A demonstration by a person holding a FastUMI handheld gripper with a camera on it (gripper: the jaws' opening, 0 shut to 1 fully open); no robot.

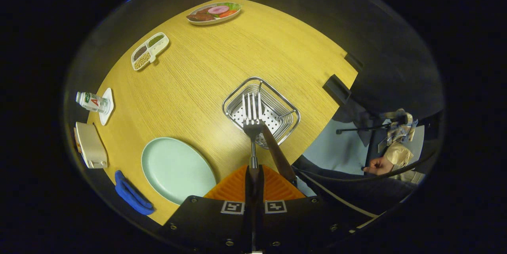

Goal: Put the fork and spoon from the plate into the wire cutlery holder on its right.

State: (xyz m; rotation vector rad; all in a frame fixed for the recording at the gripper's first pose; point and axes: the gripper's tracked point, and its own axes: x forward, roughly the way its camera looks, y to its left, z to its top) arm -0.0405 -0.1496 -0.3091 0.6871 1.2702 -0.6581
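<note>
The fork (252,121), metal with four tines, points away at 12 o'clock from the gripper (254,172), whose fingers are pressed together on its handle. Its tines hang over the wire cutlery holder (237,99), a square basket with a perforated floor. A brown handle (277,153) leans from the holder toward 5 o'clock. The pale green plate (174,169) lies at 8 o'clock, with bare table (198,71) around the holder, whose near side is close to the table's edge.

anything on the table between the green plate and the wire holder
No, just bare wood table there in the gripper view. The green plate lies apart from the wire holder; the gripper holds the fork over the holder.
</note>
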